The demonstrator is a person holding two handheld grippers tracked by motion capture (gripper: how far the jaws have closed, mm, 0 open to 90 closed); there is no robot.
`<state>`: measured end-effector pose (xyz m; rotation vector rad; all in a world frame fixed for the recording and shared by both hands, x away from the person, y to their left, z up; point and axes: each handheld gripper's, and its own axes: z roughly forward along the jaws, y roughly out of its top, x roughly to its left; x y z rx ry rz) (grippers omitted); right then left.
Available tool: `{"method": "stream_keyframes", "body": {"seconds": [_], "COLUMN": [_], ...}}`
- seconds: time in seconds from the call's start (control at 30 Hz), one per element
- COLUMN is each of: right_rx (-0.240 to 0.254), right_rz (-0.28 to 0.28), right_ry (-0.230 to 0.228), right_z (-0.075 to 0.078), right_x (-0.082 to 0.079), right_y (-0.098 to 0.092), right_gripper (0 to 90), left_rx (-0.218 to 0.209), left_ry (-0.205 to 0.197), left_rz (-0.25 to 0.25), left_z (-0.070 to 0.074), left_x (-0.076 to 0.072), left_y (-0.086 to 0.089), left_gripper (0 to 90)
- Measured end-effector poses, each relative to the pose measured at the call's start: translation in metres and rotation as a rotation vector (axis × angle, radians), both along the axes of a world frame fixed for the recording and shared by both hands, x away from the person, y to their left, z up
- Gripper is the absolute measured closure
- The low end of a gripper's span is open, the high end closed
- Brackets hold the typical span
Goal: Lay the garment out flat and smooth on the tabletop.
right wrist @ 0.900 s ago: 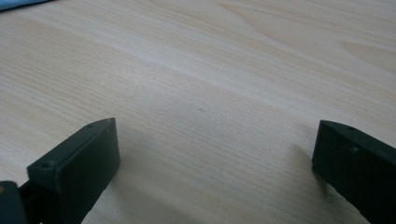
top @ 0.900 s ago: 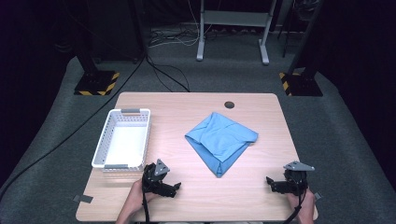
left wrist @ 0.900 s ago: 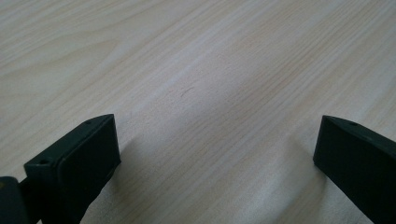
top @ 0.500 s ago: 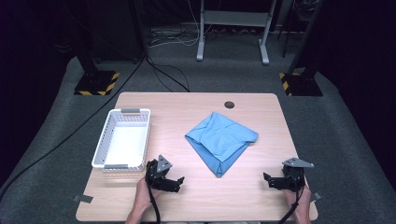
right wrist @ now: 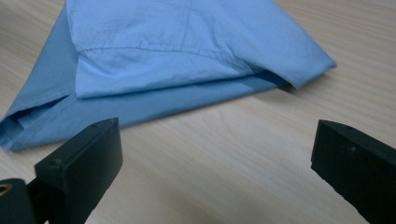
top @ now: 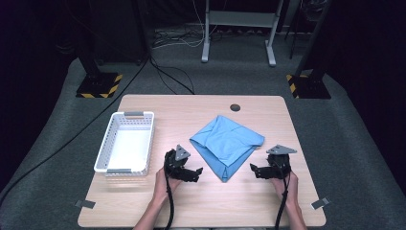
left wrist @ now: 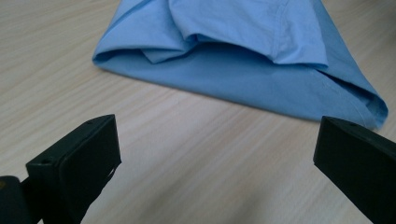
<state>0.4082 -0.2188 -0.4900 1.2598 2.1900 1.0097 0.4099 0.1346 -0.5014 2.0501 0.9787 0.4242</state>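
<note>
A strip of bare table (top: 210,191) lay between each gripper and the folded blue cloth (top: 227,143), with nothing on it. The left gripper (top: 194,173) and right gripper (top: 255,170) flanked the cloth's near corner, jaws wide with only wood between them. The white basket (top: 125,143) stood just left of the left gripper, walling off that side.
</note>
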Motion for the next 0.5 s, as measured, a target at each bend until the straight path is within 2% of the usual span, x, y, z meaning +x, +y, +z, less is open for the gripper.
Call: {"method": "stream_keyframes", "body": {"seconds": [0.07,0.1,0.13,0.2,0.23,0.27,0.37,0.4,0.5], "right_rx": [0.0,0.005,0.005,0.018,0.018,0.019,0.025,0.019,-0.006], "right_rz": [0.016,0.028,0.028,0.035,0.035,0.036,0.034,0.028,0.034], "right_ry": [0.007,0.007,0.007,0.023,0.023,0.034,0.048,0.062,0.071], "right_z": [0.001,0.001,0.001,0.001,0.001,-0.002,-0.006,-0.011,-0.017], "right_x": [0.008,0.015,0.015,0.026,0.026,0.033,0.041,0.048,0.054], "right_y": [0.009,0.018,0.018,0.029,0.029,0.037,0.045,0.055,0.066], "right_gripper": [1.2,1.6,1.6,1.2,1.2,1.4,1.2,1.1,0.9], "left_rx": [-0.011,-0.004,0.005,0.006,0.006,0.015,0.008,0.022,0.036], "left_ry": [0.008,0.001,-0.001,0.017,0.017,0.022,0.051,0.066,0.078], "left_rz": [-0.008,-0.007,-0.009,-0.019,-0.019,-0.019,-0.007,0.006,0.002], "left_z": [-0.001,-0.002,-0.002,-0.005,-0.005,-0.007,-0.013,-0.018,-0.023], "left_x": [0.007,0.011,0.014,0.025,0.025,0.029,0.039,0.043,0.044], "left_y": [-0.008,-0.013,-0.018,-0.031,-0.031,-0.036,-0.046,-0.052,-0.058], "left_gripper": [0.4,0.4,0.4,0.4,0.5,0.5,0.5,0.4,0.4]}}
